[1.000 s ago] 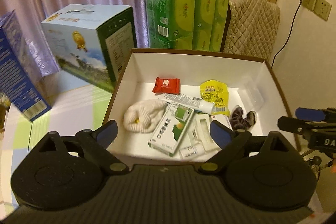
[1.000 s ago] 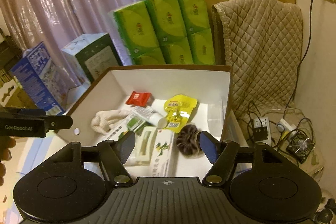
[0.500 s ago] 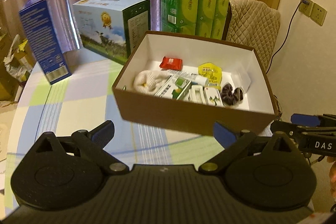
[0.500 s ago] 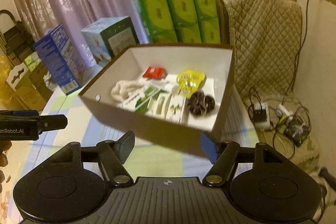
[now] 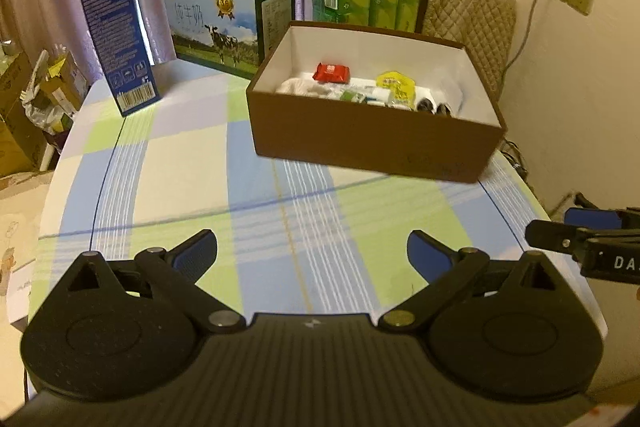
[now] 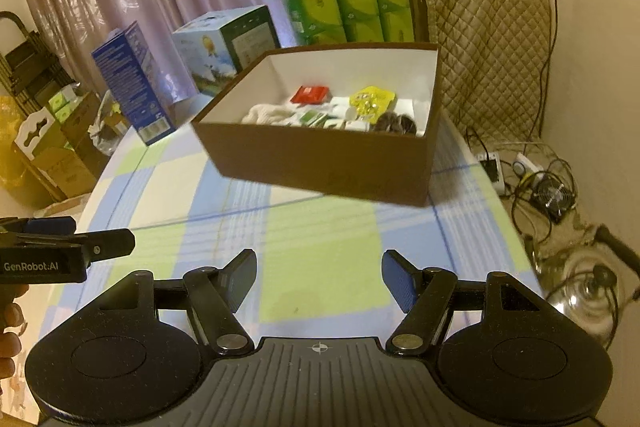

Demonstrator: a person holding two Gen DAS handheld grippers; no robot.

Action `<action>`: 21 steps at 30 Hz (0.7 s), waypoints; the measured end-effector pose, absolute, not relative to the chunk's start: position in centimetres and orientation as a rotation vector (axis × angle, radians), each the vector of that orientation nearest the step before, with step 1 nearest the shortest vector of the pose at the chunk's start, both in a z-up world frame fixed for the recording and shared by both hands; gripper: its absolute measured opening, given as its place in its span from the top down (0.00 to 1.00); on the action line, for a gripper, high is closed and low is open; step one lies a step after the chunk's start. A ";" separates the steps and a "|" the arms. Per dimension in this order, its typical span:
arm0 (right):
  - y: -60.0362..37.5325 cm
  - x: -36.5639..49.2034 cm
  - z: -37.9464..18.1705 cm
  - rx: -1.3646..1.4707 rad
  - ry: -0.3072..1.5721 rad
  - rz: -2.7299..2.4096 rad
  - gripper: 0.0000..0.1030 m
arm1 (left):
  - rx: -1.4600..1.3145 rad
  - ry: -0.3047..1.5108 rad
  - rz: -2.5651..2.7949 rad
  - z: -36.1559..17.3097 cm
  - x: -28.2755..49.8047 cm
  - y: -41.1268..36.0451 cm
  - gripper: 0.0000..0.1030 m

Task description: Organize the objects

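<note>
Brown box (image 5: pixel 372 143) sits near the table's (image 5: pixel 192 187) right edge, so with my left gripper (image 5: pixel 312 251) and right gripper (image 6: pixel 319 277) both spread empty, a careless nudge could tip it off.

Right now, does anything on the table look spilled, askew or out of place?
Nothing stands out. The brown box sits flat on the table, small items loosely piled inside and none spilled. The blue carton and milk box stand upright. Both the left gripper and right gripper are open and empty.
</note>
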State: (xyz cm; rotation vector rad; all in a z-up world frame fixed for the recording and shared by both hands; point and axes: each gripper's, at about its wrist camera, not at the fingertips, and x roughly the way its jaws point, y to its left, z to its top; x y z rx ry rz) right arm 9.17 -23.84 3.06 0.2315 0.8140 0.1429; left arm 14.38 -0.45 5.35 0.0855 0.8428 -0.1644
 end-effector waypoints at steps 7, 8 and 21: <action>-20.4 4.9 2.9 0.236 0.826 0.148 0.36 | 0.093 0.852 -0.197 5.5 9.6 2.2 0.03; -20.0 4.4 2.9 0.235 0.829 0.151 0.36 | 0.095 0.854 -0.200 5.5 9.0 2.5 0.03; -16.6 1.1 2.6 0.216 0.845 0.167 0.36 | 0.088 0.891 -0.217 4.7 4.8 5.2 0.03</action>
